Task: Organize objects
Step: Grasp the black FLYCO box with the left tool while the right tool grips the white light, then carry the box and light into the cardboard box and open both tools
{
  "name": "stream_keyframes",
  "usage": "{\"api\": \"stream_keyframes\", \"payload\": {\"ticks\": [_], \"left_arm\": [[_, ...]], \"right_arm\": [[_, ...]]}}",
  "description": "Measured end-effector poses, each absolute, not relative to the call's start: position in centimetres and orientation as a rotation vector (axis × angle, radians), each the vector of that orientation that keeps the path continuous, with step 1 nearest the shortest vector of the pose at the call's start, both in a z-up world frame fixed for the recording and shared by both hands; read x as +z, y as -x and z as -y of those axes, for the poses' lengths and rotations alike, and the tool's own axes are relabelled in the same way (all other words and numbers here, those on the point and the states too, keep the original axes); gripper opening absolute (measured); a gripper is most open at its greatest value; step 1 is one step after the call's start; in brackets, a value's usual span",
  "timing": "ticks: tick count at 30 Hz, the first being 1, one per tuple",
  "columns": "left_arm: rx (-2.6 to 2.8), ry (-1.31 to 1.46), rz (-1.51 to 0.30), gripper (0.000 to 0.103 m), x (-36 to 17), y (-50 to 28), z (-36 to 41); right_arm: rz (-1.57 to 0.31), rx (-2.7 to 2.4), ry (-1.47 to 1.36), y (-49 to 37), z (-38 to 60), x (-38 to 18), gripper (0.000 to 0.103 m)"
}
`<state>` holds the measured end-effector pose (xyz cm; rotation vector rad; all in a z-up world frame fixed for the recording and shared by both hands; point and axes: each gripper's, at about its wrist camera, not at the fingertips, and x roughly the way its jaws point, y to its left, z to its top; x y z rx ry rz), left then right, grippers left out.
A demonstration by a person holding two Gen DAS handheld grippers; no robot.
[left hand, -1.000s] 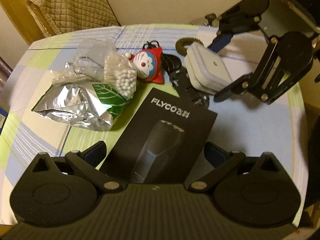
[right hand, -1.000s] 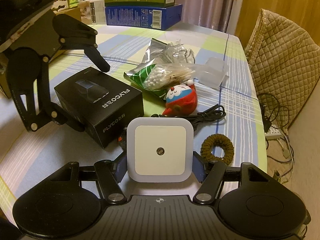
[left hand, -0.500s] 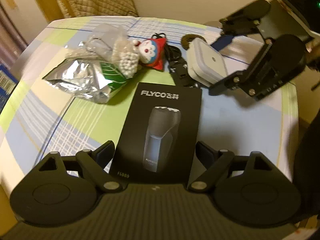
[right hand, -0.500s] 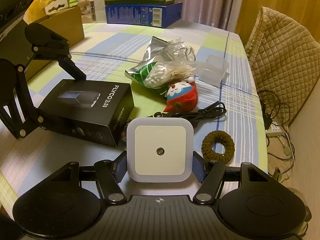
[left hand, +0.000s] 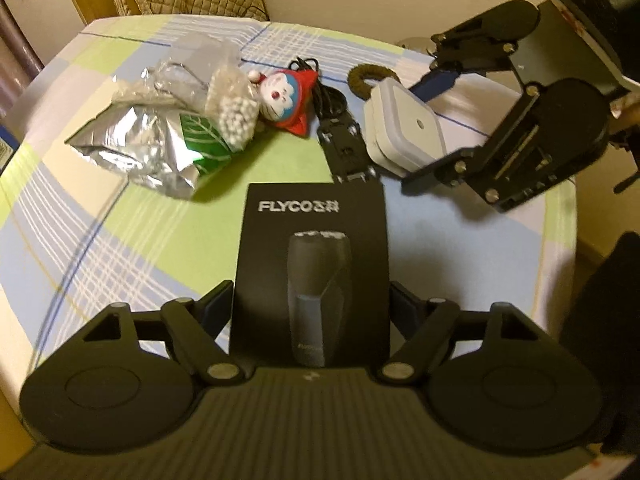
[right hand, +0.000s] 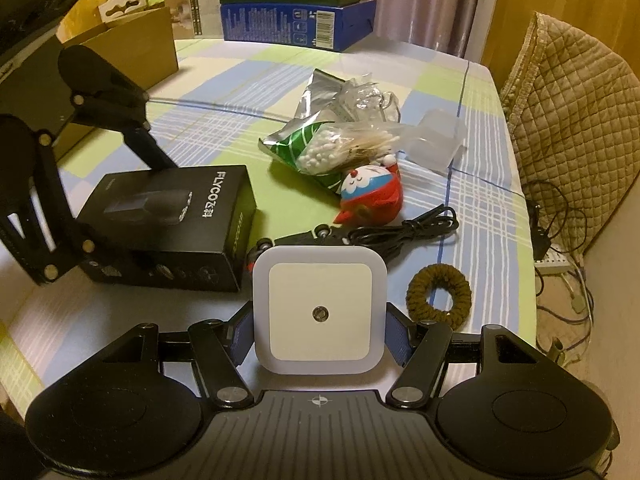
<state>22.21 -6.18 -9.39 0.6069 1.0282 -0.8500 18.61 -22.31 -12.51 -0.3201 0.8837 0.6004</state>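
My left gripper is shut on a black FLYCO shaver box, which rests on the checked tablecloth; the box also shows at left in the right wrist view. My right gripper is shut on a white square night light; it also shows at right in the left wrist view. A foil bag, a bag of cotton swabs, a red Doraemon toy, a black cable and a brown hair tie lie on the table.
Stacked boxes and a cardboard box stand at the far end of the table in the right wrist view. A quilted chair back stands by the table's right edge, with cables and a power strip on the floor.
My left gripper has turned the shaver box from slanted to straight along its fingers and pulled it away from the night light. My right gripper has stayed still with the night light.
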Motion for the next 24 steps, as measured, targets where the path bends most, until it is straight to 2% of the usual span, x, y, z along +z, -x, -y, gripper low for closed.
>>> {"api": "stream_keyframes", "payload": {"ticks": [7, 16, 24], "left_arm": [[-0.85, -0.596, -1.016, 0.079, -10.1, -23.0, 7.1], [-0.789, -0.611, -1.019, 0.075, -9.9, -22.2, 7.0], [-0.728, -0.551, -1.003, 0.075, -6.6, -21.3, 5.3]], "right_arm": [[-0.886, 0.585, 0.323, -18.9, 21.9, -12.7, 0.062], [-0.888, 0.548, 0.328, -18.5, 21.8, -12.0, 0.062], [-0.859, 0.526, 0.338, -17.5, 21.3, -9.3, 0.062]]}}
